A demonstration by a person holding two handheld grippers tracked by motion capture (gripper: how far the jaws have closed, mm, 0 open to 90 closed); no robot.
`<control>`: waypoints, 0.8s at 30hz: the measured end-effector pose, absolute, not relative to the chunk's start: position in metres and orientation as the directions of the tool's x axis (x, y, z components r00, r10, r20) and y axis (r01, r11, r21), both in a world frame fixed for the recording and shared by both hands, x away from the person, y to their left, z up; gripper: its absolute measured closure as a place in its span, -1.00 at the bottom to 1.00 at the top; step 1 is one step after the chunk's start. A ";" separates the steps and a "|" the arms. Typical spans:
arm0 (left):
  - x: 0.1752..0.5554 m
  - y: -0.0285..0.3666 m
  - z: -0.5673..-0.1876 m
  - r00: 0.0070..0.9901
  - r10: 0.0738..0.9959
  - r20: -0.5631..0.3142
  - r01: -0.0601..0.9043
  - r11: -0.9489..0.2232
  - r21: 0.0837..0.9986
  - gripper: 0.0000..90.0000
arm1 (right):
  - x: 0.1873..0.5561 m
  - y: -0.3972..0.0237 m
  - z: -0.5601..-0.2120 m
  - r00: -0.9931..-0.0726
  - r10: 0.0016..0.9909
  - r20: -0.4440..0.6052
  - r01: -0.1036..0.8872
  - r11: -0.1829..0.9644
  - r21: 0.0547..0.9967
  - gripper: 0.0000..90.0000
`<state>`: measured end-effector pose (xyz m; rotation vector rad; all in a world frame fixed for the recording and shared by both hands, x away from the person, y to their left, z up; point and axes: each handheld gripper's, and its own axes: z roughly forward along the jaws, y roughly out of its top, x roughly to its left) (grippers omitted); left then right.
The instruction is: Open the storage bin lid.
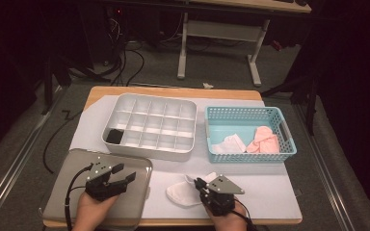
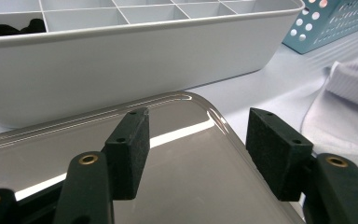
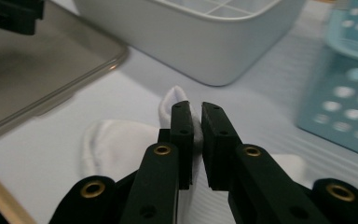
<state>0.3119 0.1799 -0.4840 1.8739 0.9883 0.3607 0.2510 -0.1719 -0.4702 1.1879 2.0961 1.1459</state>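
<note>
White sock [image 1: 183, 192], crumpled, table's front edge

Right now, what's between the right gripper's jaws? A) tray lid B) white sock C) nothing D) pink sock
B: in the right gripper view, the right gripper has its nearly closed pads pinching a fold of the white sock that lies on the table mat, in front of the divided tray.

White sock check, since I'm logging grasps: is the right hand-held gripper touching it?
Touching. The right gripper view shows the right hand-held gripper pinching a fold of the white sock.
</note>
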 end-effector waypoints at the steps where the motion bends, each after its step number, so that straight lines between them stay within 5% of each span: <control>1: 0.312 0.179 -0.484 0.630 0.761 -0.158 0.478 -0.219 0.850 -0.11 | 0.250 -0.180 -0.469 -0.493 0.870 0.005 0.466 0.259 0.846 0.86; 15: 0.310 0.176 -0.483 0.638 0.755 -0.153 0.476 -0.230 0.849 -0.11 | 0.259 -0.267 -0.481 -0.232 0.971 0.063 0.522 0.069 0.850 0.85; 24: 0.310 0.174 -0.484 0.639 0.754 -0.151 0.474 -0.232 0.849 -0.11 | 0.263 -0.293 -0.500 -0.156 0.986 0.067 0.578 0.036 0.815 0.84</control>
